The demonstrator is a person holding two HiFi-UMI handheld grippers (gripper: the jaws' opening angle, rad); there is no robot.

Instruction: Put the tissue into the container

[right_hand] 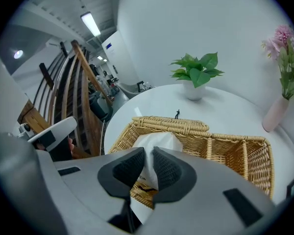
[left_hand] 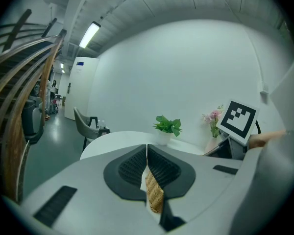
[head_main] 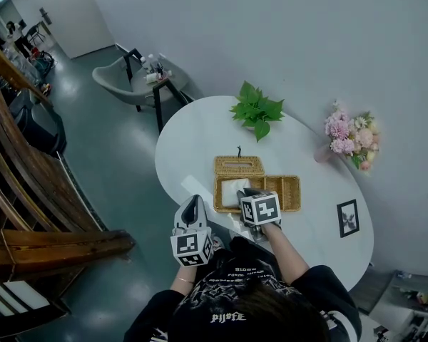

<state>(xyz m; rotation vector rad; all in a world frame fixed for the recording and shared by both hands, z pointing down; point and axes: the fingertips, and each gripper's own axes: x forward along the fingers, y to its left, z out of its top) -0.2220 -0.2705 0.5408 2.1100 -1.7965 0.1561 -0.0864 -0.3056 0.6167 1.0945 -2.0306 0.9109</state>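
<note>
- The right tongs (right_hand: pixel 148 153) pinch a white soft tissue pack (right_hand: pixel 159 141) between their dark ribbed pads. The pack bulges above the tips and hangs below them.
- Some dark print shows on the lower part of the pack, but it is too small and too hidden to read.
- The pack is over the left-hand compartment of a rectangular woven wicker basket (right_hand: pixel 235 138). Whether it touches the basket's floor cannot be told.
- From the head view, the right tongs (head_main: pixel 248 193) reach over the basket's near rim (head_main: pixel 294 179), and the tissue pack (head_main: pixel 234 187) shows white inside.
- The left tongs (left_hand: pixel 147 151) are pressed together at the tips with nothing between them. They are held just beside the basket's left end (head_main: pixel 193 206).
- Each cube bears only black-and-white square markers, no lettering.
- A flat woven wicker lid (head_main: pixel 239 165) with a small dark knob lies behind the basket.
- All this rests on a white rounded worktop (head_main: pixel 192 134).
- Farther back is a green leafy plant in a white pot (head_main: pixel 257 110).
- To the right are pink flowers in a pink vase (head_main: pixel 349 137) and a small black-framed picture (head_main: pixel 348 218).
- The white print on the person's black shirt (head_main: pixel 228 291) is unreadable.
</note>
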